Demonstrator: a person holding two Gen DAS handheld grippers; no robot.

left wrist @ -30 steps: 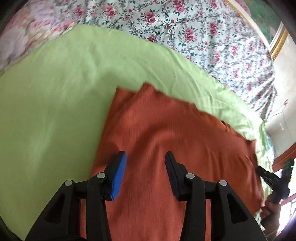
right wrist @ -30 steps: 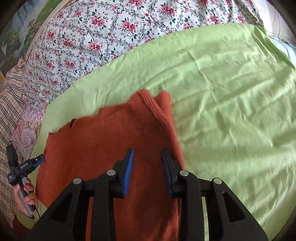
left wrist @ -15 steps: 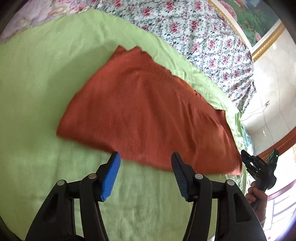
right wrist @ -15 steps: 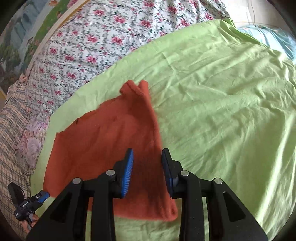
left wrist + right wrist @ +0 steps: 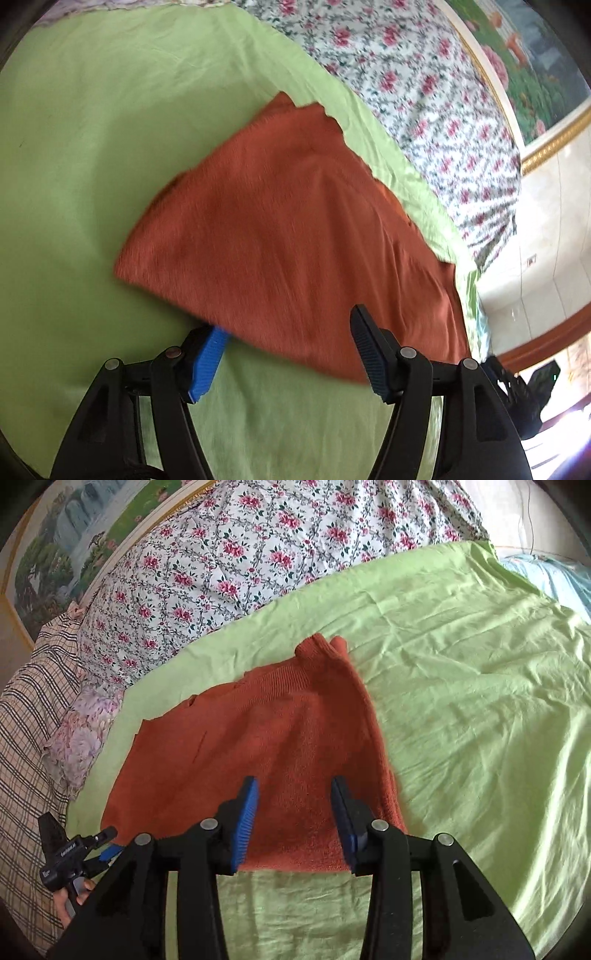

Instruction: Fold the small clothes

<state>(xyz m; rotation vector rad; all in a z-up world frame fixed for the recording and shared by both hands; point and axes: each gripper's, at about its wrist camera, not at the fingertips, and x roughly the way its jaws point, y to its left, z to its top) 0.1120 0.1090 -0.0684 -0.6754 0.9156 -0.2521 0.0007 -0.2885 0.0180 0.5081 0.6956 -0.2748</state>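
Orange garment (image 5: 266, 757) lies flat on the green sheet (image 5: 461, 701), beside a floral quilt (image 5: 240, 546).
Left gripper (image 5: 288, 354) is wide open at its near hem; right gripper (image 5: 293, 823) is open over the edge, holding nothing.

Right gripper (image 5: 293, 819) with fingers (image 5: 245, 823) spread apart above the near hem of a rust-orange knit garment (image 5: 266, 738), lying flat on a green sheet (image 5: 461, 701), floral quilt (image 5: 240, 554) behind, left gripper (image 5: 79, 853) at lower left
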